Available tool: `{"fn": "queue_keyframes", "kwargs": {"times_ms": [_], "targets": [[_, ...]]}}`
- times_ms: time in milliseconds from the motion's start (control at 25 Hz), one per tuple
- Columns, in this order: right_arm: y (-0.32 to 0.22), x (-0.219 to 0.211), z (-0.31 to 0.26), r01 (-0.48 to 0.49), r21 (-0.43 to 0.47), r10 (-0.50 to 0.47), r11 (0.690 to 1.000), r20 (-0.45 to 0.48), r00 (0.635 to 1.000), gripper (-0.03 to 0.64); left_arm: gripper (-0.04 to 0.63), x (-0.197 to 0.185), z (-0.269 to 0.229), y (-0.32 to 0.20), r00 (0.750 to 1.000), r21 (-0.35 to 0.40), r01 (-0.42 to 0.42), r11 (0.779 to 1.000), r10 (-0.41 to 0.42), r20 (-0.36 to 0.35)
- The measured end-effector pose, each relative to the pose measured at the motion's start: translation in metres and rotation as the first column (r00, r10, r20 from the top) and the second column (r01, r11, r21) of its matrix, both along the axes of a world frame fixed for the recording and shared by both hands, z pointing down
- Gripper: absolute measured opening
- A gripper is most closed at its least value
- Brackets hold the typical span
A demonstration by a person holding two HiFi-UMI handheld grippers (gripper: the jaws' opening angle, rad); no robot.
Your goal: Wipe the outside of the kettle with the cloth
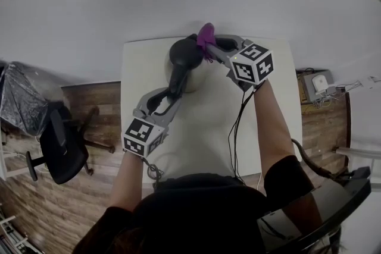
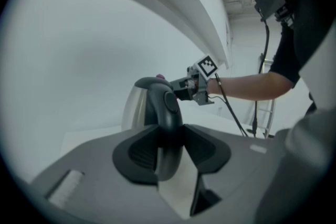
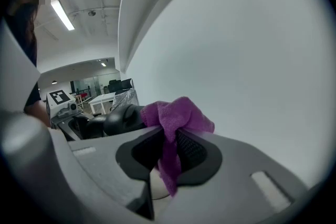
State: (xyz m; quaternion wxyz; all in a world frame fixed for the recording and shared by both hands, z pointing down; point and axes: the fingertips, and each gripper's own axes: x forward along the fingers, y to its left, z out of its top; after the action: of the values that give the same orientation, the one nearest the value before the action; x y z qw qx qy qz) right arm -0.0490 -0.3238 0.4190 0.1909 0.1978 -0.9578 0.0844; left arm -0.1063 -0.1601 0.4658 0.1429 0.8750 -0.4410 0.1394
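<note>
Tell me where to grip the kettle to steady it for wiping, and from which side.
Grip the kettle by its black handle, from the person's side: it stands upright, is narrow enough for the jaws, and leaves the walls free. The left gripper is clamped there now.

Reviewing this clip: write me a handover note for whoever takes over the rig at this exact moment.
Left tongs: shut on the kettle handle, steadying the kettle upright on the white table.
Right tongs: shut on the purple cloth, held up at the far side of the black lid; whether it touches is unclear.
Done: both grips are made. How much has been wiped cannot be told.
Left: wipe round the steel outside of the kettle.
</note>
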Motion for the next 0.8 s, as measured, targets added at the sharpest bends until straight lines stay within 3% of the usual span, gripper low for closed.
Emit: {"fn": "queue_keyframes", "kwargs": {"times_ms": [560,800], "targets": [[0.002,0.030,0.119,-0.091,-0.214,0.058,0.973,-0.157,0.986,0.066,0.161,0.000,-0.001,0.002,1.000,-0.001,-0.004,1.000,0.004,0.001],[0.014,0.038,0.159,-0.121,-0.254,0.061,0.959,-0.232,0.971,0.066,0.161,-0.001,0.000,0.002,1.000,-0.004,0.001,1.000,-0.001,0.000]]}}
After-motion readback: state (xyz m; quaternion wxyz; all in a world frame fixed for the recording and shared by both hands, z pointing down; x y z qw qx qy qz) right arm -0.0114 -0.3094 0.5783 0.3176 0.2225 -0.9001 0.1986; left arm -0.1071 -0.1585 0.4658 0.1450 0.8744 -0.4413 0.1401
